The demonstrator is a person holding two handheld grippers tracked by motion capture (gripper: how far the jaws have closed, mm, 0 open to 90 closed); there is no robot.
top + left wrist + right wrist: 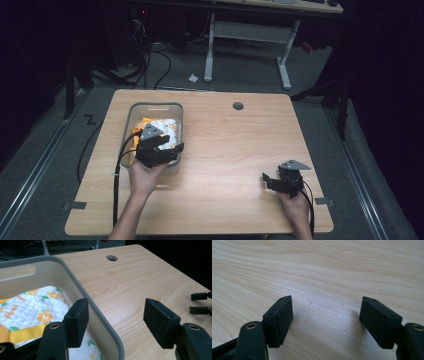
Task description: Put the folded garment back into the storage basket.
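Observation:
A grey plastic bin point(152, 106) stands on the left part of the wooden table point(235, 145). In it lies a white quilted cloth point(37, 307) with orange flowers and a yellow strap. My left gripper point(170, 146) hovers at the bin's near right corner, open. In the left gripper view it point(116, 307) straddles the bin's right wall point(82, 290), one jaw inside above the cloth and the other outside over the table. My right gripper point(268, 178) is low over the table's near right part, open, with bare wood between its fingers point(325, 302).
A round cable hole point(238, 106) sits near the table's far edge. Beyond the table are the white legs of another desk point(247, 50), cables on the floor and a scrap of paper point(193, 78). The right gripper's fingertips point(200, 303) show at the right edge of the left gripper view.

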